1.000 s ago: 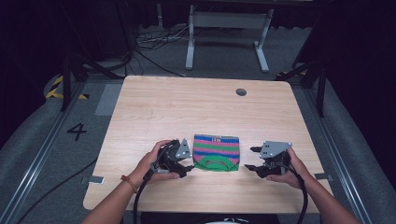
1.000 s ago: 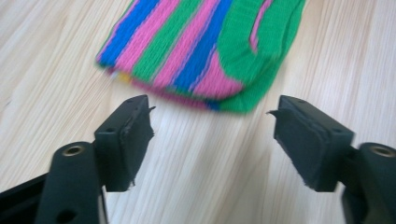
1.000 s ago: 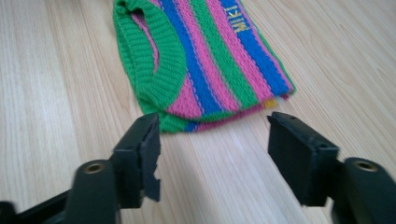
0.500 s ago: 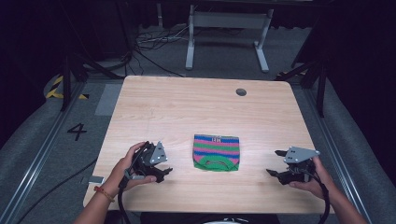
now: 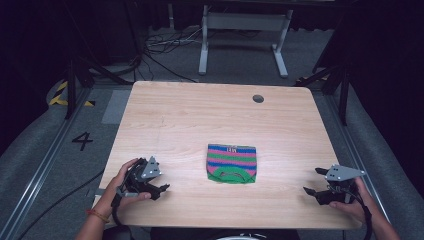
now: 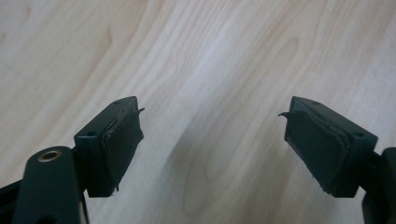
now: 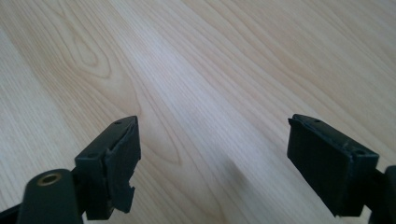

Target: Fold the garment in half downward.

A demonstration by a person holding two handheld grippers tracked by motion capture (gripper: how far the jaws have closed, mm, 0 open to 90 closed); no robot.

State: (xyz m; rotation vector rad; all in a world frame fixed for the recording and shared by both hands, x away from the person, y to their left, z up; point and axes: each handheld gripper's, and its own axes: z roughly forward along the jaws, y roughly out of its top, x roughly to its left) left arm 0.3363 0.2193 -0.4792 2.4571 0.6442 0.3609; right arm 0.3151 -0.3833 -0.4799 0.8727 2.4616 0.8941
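A folded knit cloth (image 5: 231, 163) with pink, green and blue stripes lies flat near the middle of the wooden table (image 5: 200, 120), toward the front. My left gripper (image 5: 162, 188) rests at the front left corner, well to the left of the cloth, held in a hand. In the left gripper view its jaws (image 6: 212, 140) stand wide apart over bare wood. My right gripper (image 5: 312, 181) sits at the front right edge, clear of the cloth. The right gripper view shows its jaws (image 7: 215, 158) open with nothing between them.
A round cable hole (image 5: 258, 98) sits near the table's far right edge. Behind the table are a metal stand (image 5: 240, 30) and loose cables on the floor (image 5: 160, 50). A floor marking "4" (image 5: 82, 140) lies to the left.
Both grippers have drawn away from the cloth, the left one to the front left corner and the right one to the front right edge. The cloth stays put, lying flat.
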